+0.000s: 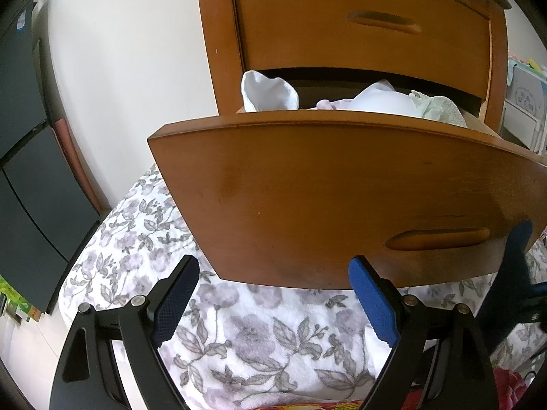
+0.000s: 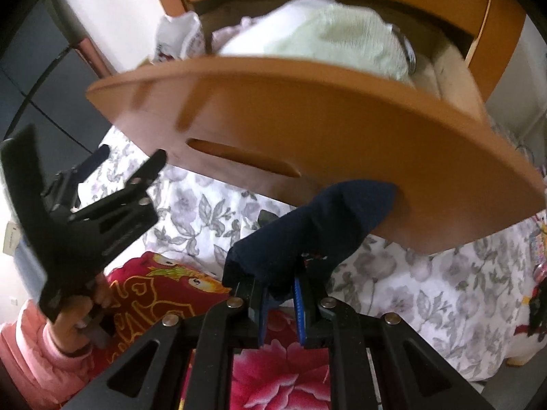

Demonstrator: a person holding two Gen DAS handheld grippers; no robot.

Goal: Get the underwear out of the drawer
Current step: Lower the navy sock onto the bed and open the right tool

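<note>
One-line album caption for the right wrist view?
Right hand-held gripper clamps dark cloth below an open drawer of laundry.

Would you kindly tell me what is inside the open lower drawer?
Inside the open drawer lie a white folded cloth, a pale pink garment and a light green garment. The drawer front and these clothes hide anything beneath them.

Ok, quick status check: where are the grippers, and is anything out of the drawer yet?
Right gripper shut on dark blue garment, outside the open drawer, over floral blanket. Left gripper open, empty, below drawer front. More clothes inside. Nothing in the way.
</note>
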